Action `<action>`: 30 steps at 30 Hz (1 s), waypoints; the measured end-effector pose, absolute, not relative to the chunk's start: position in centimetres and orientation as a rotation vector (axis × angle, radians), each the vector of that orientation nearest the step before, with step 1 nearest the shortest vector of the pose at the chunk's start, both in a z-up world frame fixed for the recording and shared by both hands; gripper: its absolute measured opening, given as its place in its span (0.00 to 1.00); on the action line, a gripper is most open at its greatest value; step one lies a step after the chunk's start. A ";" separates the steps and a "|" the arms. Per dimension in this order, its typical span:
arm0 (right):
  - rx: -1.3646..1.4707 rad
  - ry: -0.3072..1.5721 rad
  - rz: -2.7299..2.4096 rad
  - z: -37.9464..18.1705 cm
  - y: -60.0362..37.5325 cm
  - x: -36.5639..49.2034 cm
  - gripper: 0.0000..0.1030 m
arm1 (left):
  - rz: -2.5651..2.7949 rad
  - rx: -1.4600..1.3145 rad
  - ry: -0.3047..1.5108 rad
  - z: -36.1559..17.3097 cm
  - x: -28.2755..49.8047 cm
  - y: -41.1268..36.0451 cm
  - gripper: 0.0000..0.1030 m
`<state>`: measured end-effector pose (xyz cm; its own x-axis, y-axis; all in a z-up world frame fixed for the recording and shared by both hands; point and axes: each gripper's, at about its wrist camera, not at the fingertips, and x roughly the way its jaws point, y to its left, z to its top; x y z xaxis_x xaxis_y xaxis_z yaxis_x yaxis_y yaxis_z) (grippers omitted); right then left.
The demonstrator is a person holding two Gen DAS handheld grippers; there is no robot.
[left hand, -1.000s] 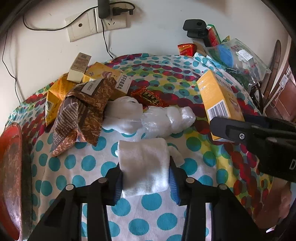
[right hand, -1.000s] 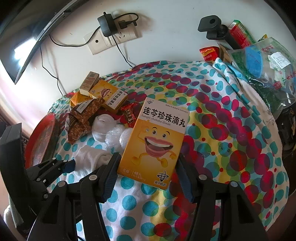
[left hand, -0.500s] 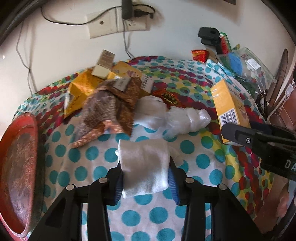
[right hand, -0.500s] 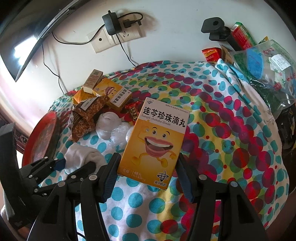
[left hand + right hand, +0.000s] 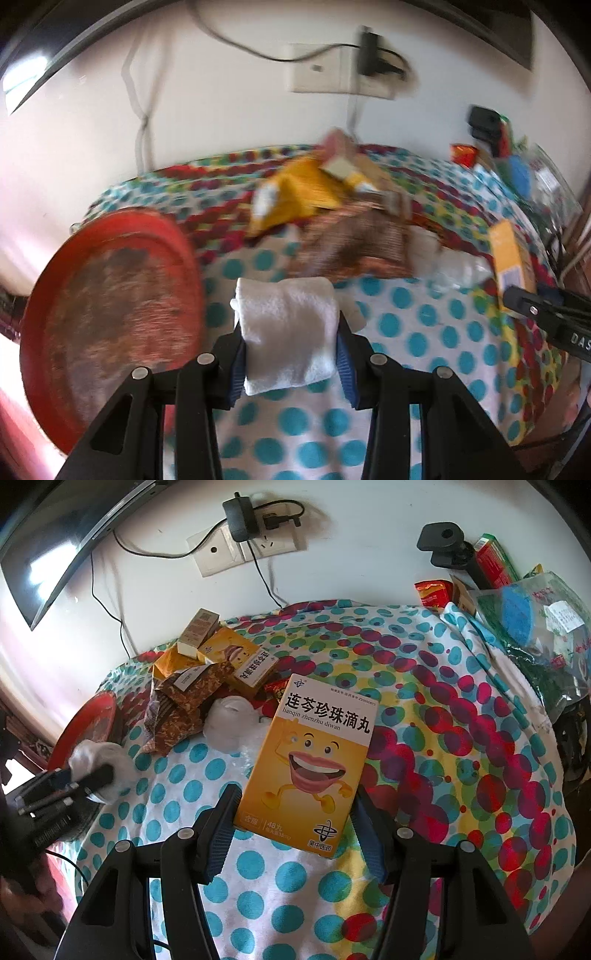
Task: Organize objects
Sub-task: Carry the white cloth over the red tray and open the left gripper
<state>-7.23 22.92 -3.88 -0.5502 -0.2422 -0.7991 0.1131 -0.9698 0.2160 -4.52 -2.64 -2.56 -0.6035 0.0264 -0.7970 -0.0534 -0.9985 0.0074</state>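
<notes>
My left gripper (image 5: 290, 350) is shut on a folded white cloth (image 5: 288, 325), lifted above the polka-dot tablecloth (image 5: 424, 332) just right of a red round tray (image 5: 107, 302). In the right wrist view the same cloth (image 5: 101, 764) shows at the far left in the left gripper (image 5: 92, 779). My right gripper (image 5: 295, 830) is shut on a yellow medicine box (image 5: 314, 760) with a cartoon mouth, held upright over the cloth-covered table. That box (image 5: 511, 258) also appears at the right edge of the left wrist view.
A pile lies mid-table: brown patterned packets (image 5: 181, 709), yellow boxes (image 5: 236, 661), a small tan box (image 5: 197, 631), crumpled clear plastic (image 5: 229, 723). Bags and red packets (image 5: 432, 590) crowd the back right. A wall socket with plug (image 5: 243, 542) and a monitor edge (image 5: 55, 554) sit behind.
My left gripper has swung left and risen with the cloth, bringing the red tray well into view. The right gripper with its box has hardly moved.
</notes>
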 end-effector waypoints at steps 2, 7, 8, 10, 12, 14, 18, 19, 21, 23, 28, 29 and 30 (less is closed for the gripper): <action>1.369 -0.189 -2.598 -3.8 22.6 -7.2 0.55 | 2.812 -1.391 0.029 -2.3 -4.5 -4.8 0.40; 1.370 -0.161 -2.606 -3.6 21.7 -7.1 0.55 | 2.900 -1.408 -0.037 -1.7 -4.1 -10.3 0.40; 1.371 -0.160 -2.608 -3.6 21.6 -7.1 0.55 | 2.917 -1.410 -0.051 -1.6 -4.1 -11.4 0.40; 1.376 -0.150 -2.611 -3.5 21.3 -7.0 0.55 | 2.959 -1.420 -0.065 -1.4 -4.0 -13.7 0.40; 1.379 -0.145 -2.615 -3.5 20.9 -7.0 0.55 | 2.995 -1.428 -0.078 -1.4 -4.0 -15.8 0.40; 1.384 -0.138 -2.616 -3.4 20.5 -7.0 0.55 | 3.021 -1.451 -0.092 -1.6 -4.0 -17.8 0.40; 1.384 -0.108 -2.624 -3.2 19.6 -6.9 0.55 | 3.054 -1.505 -0.125 -2.9 -4.1 -21.8 0.40; 1.382 -0.100 -2.627 -3.1 19.3 -6.9 0.55 | 3.057 -1.520 -0.129 -3.2 -4.1 -22.7 0.40; 1.382 -0.089 -2.625 -3.0 18.7 -6.9 0.55 | 3.067 -1.547 -0.149 -3.8 -4.0 -24.2 0.40; 1.381 -0.078 -2.624 -2.9 18.1 -6.9 0.55 | 3.075 -1.566 -0.160 -4.3 -4.0 -25.6 0.40; 1.388 -0.037 -2.610 -3.1 16.4 -6.9 0.55 | 3.077 -1.592 -0.177 -5.3 -3.9 -27.9 0.40; 1.388 -0.028 -2.608 -3.1 16.1 -6.9 0.55 | 3.076 -1.590 -0.183 -5.5 -3.8 -28.2 0.40; 1.389 -0.021 -2.605 -3.1 15.8 -6.9 0.55 | 3.074 -1.591 -0.192 -5.6 -3.8 -28.5 0.40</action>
